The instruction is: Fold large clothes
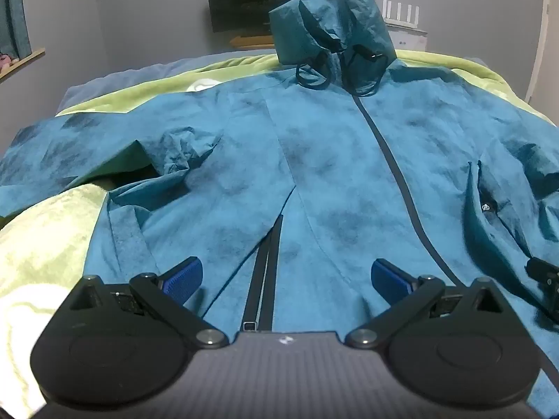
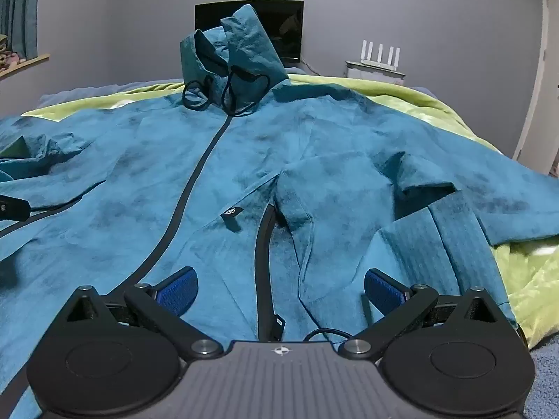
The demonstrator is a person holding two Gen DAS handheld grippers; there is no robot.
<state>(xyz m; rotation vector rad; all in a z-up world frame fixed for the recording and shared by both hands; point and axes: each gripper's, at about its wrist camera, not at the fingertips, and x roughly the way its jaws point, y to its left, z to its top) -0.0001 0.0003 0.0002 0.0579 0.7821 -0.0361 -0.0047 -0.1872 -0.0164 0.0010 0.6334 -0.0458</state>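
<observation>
A teal jacket (image 1: 314,174) lies front up and zipped on a green blanket (image 1: 45,244) over a bed, filling the middle of both views, its hood (image 1: 328,24) standing at top center. The left gripper (image 1: 286,279) hovers wide open over the hem at the bottom of its frame, holding nothing. The right gripper (image 2: 279,288) is likewise spread open above the hem beside a pocket zip (image 2: 263,262).

Teal mottled jacket (image 1: 332,160) (dark zip (image 1: 394,174)); lime-green blanket (image 1: 45,244); blue fingers (image 1: 183,276).
</observation>
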